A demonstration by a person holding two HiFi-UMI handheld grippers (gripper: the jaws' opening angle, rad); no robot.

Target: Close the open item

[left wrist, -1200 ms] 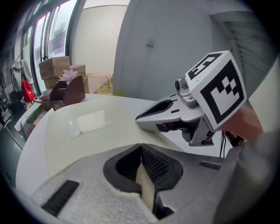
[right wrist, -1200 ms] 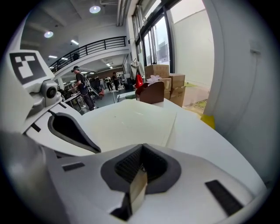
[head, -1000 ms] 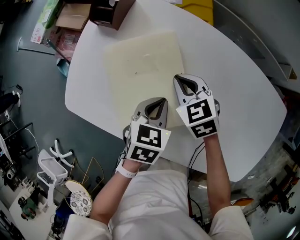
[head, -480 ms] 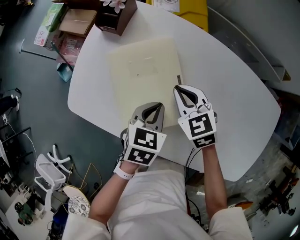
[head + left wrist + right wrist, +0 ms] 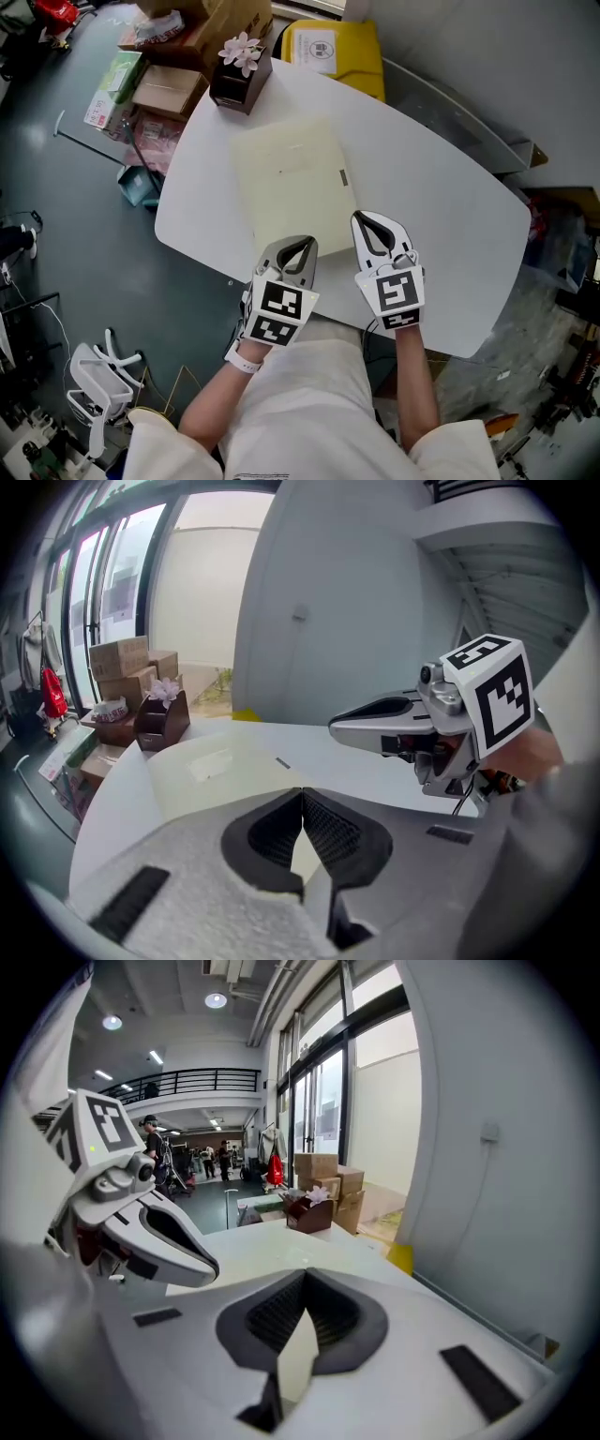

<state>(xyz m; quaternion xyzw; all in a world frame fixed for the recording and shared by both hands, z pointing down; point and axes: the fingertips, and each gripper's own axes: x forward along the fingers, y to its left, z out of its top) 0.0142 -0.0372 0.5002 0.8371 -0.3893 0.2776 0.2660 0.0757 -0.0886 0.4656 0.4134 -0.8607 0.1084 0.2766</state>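
Note:
A flat cream-coloured case (image 5: 295, 183) lies on the white table (image 5: 441, 234), its lid down flat, with a small grey tab (image 5: 343, 177) at its right edge. My left gripper (image 5: 302, 242) hovers shut and empty at the case's near edge. The right gripper (image 5: 359, 216) is also shut and empty, just off the case's near right corner. In the left gripper view the shut jaws (image 5: 302, 789) point over the case (image 5: 225, 766), with the right gripper (image 5: 336, 727) beside them. The right gripper view shows its own shut jaws (image 5: 305, 1274) and the left gripper (image 5: 211, 1265).
A brown box with a pale flower (image 5: 241, 75) stands at the table's far left corner. A yellow bin (image 5: 333, 52) sits behind the table. Cardboard boxes (image 5: 173, 89) and clutter lie on the floor to the left. The near table edge runs just under the grippers.
Both grippers have risen and drawn back from the cream case toward the near table edge. They stay shut. The case has not moved.

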